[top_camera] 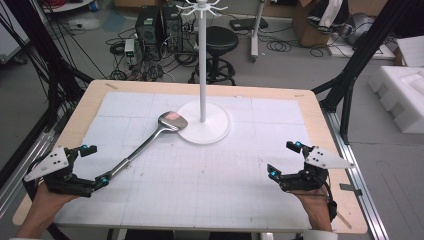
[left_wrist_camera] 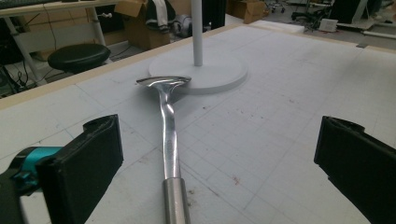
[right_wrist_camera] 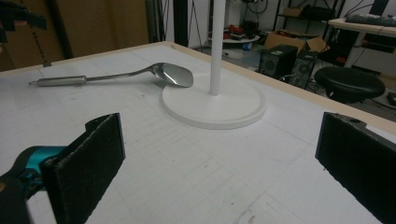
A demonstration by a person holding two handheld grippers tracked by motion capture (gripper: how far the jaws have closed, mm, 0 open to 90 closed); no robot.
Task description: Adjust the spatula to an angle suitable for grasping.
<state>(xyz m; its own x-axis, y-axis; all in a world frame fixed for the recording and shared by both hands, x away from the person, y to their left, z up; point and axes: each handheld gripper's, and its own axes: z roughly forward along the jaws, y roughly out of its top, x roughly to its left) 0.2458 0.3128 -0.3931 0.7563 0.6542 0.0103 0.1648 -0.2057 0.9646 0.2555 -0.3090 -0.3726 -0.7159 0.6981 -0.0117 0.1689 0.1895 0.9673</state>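
A long steel spoon (top_camera: pixel 150 142) lies on the white gridded mat (top_camera: pixel 210 185), its bowl resting against the rim of the white stand's round base (top_camera: pixel 212 132). From that base a thin white pole (top_camera: pixel 202 70) rises to a ring of hooks. My left gripper (top_camera: pixel 96 164) is at the table's left, open, with the spoon's handle end (left_wrist_camera: pixel 175 196) lying between its wide-apart jaws and untouched. My right gripper (top_camera: pixel 284 160) hovers open at the right with nothing between its jaws. In the right gripper view (right_wrist_camera: pixel 219 172) the spoon (right_wrist_camera: pixel 173 74) and the base (right_wrist_camera: pixel 215 105) lie ahead.
The mat covers a wooden table (top_camera: pixel 320 125) whose edges run close to both hands. Behind the table stand a black stool (top_camera: pixel 220 42), computer cases (top_camera: pixel 157 27) and loose cables. White foam blocks (top_camera: pixel 400 95) sit on the floor to the right.
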